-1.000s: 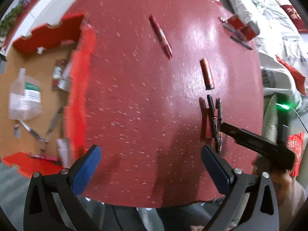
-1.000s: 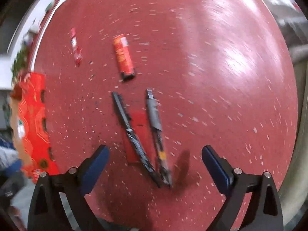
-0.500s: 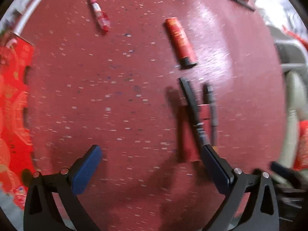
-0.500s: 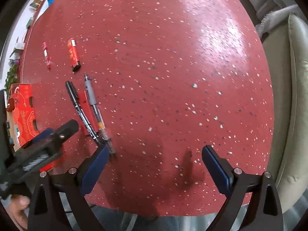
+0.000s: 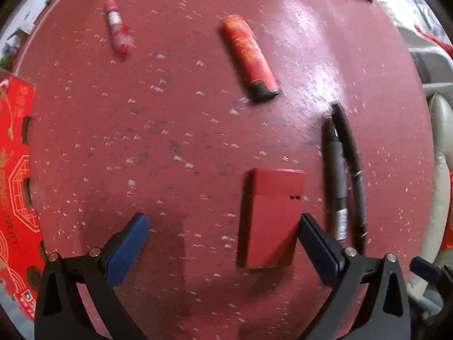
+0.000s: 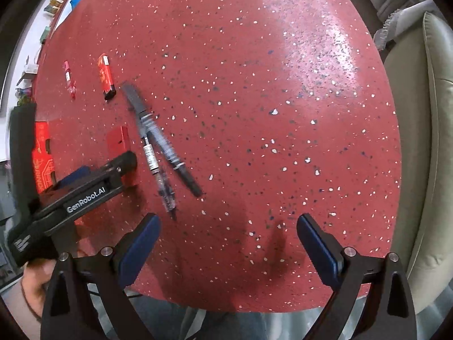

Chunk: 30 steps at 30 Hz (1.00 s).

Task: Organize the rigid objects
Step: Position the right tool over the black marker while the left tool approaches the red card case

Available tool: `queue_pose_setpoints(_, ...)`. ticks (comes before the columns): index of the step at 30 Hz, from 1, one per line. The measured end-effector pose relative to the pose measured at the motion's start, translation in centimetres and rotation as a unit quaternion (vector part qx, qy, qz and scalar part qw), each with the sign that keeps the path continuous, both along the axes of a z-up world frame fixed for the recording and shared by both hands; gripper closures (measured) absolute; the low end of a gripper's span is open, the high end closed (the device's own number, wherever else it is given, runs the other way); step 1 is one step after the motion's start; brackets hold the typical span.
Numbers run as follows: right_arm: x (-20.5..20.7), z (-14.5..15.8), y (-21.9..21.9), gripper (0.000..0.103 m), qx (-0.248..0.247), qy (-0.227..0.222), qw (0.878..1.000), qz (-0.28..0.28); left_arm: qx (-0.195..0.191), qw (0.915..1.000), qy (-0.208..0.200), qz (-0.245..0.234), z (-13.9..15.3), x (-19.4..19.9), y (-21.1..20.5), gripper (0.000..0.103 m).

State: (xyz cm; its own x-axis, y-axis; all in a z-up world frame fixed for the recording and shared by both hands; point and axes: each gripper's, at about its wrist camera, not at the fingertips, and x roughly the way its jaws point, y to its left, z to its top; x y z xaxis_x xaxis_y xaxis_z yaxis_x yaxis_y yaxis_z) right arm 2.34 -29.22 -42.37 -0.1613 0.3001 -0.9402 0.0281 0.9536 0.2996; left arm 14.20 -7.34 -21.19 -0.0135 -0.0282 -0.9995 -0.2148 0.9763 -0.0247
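Hovering wide open, the left tool (image 5: 223, 239) framed the red lighter (image 5: 271, 218), lying lengthwise along its reach beside its right finger, near the worktop (image 5: 175, 130)'s front edge. The right tool (image 6: 228, 240), also open, stood farther off.

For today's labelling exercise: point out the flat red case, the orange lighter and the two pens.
Flat red case (image 5: 271, 218), left wrist view, centre of its top face.
Orange lighter (image 5: 247, 49), left wrist view, mid-body.
Two pens (image 6: 161, 144), right wrist view, where their barrels meet.

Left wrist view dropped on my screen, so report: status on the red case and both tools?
Left tool open, right tool open, empty. Red case flat on table, beside left tool's right finger. Two pens alongside.
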Motion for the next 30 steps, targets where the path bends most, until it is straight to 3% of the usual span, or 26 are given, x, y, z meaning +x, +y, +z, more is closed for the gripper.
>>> queue_pose_setpoints(7,0.3,0.0,1.3,0.005,-0.001,-0.016,0.999,0.034,0.007,0.9998,0.002,0.019,0.4,-0.9,2.8,0.000)
queue_pose_setpoints(13,2.6,0.0,2.5,0.005,-0.038,-0.057,0.995,0.073,0.003,1.0000,-0.008,0.002,0.4,0.9,-1.5,0.000)
queue_pose_setpoints(18,4.4,-1.4,3.9,0.006,-0.052,-0.063,0.990,0.114,0.004,0.9998,-0.022,-0.001,0.7,1.4,-3.2,0.000)
queue_pose_setpoints(19,4.7,-1.7,4.3,0.012,-0.055,-0.063,0.989,0.123,0.003,0.9996,-0.028,0.002,0.8,1.3,-3.3,0.000)
queue_pose_setpoints(25,5.1,-1.8,5.4,0.022,-0.102,-0.088,0.976,0.172,0.005,0.9993,-0.034,0.013,0.4,-1.1,-2.3,0.000)
queue_pose_setpoints(30,4.1,-0.8,7.8,0.040,-0.104,-0.102,0.969,0.200,0.004,0.9994,-0.026,0.020,0.0,-1.9,-1.0,0.000)
